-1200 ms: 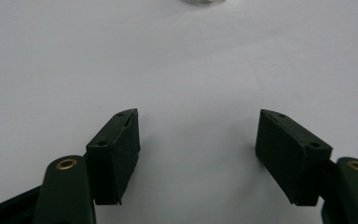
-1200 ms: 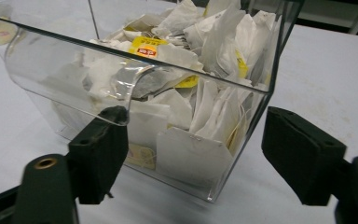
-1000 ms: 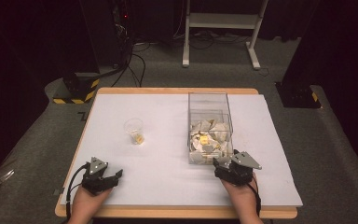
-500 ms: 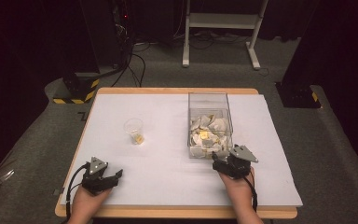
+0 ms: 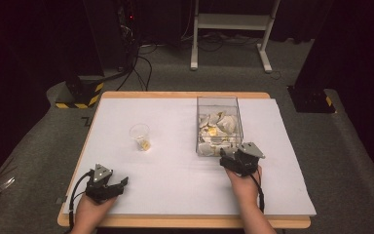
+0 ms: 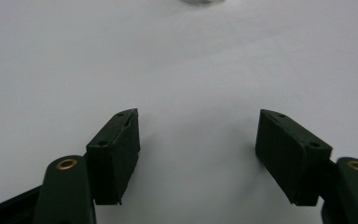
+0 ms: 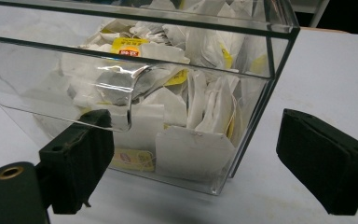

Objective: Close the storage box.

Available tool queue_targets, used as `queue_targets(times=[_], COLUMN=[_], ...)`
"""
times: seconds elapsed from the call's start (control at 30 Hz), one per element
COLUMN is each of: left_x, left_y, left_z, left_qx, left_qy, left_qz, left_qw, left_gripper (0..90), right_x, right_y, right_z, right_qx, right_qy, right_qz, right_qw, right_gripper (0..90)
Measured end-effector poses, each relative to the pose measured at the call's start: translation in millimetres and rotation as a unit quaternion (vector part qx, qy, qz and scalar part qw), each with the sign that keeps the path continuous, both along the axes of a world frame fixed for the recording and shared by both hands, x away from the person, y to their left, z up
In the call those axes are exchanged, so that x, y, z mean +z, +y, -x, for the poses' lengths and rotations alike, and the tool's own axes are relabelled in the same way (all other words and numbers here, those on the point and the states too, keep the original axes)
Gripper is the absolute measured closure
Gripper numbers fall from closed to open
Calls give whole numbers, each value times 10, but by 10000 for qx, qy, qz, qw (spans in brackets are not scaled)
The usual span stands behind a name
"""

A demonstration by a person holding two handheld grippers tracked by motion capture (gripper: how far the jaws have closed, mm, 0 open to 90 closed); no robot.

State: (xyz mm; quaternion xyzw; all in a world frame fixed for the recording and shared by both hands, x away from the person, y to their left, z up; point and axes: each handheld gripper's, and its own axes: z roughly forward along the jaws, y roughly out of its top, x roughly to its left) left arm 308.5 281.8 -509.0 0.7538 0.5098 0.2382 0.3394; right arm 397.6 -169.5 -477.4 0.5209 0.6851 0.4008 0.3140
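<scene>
A clear plastic box (image 5: 217,124) full of white tea bags (image 7: 191,149) stands on the right half of the white table cover (image 5: 175,170). My right gripper (image 5: 227,154) is just in front of the box's near wall. Its jaws (image 7: 193,119) are open, with nothing between them, and point at the box's front corner. A small clear cup (image 5: 140,136) with something yellow in its bottom stands left of centre. Near the table's front left corner my left gripper (image 5: 121,185) rests low. Its jaws (image 6: 198,114) are open over the bare white surface, and the cup's base (image 6: 200,1) lies far ahead.
The box has a curved clear flap (image 7: 60,79) over its front opening. The wooden table edge (image 5: 185,223) runs along the front. On the floor beyond the table are a black-and-yellow base (image 5: 80,92), cables and a white stand (image 5: 229,29).
My right gripper has moved forward and slightly left, up to the near wall of the box. The left gripper has stayed where it was.
</scene>
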Motion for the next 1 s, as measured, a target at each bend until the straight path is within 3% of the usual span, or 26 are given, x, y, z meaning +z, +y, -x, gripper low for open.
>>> queue_targets(times=[0.63, 1.0], left_x=[1, 1], left_y=[4, 3], left_z=[-1, -1], left_qx=[-23, -21], left_qy=[-1, -3], left_qz=[-19, -20], left_qw=[10000, 10000], left_gripper=[308, 308], right_x=[20, 20], right_y=[52, 82], right_z=[-350, -397], right_qx=[-258, -214], right_qy=[109, 120], right_qz=[-16, -9], right_qw=[9996, 9997], right_gripper=[112, 96])
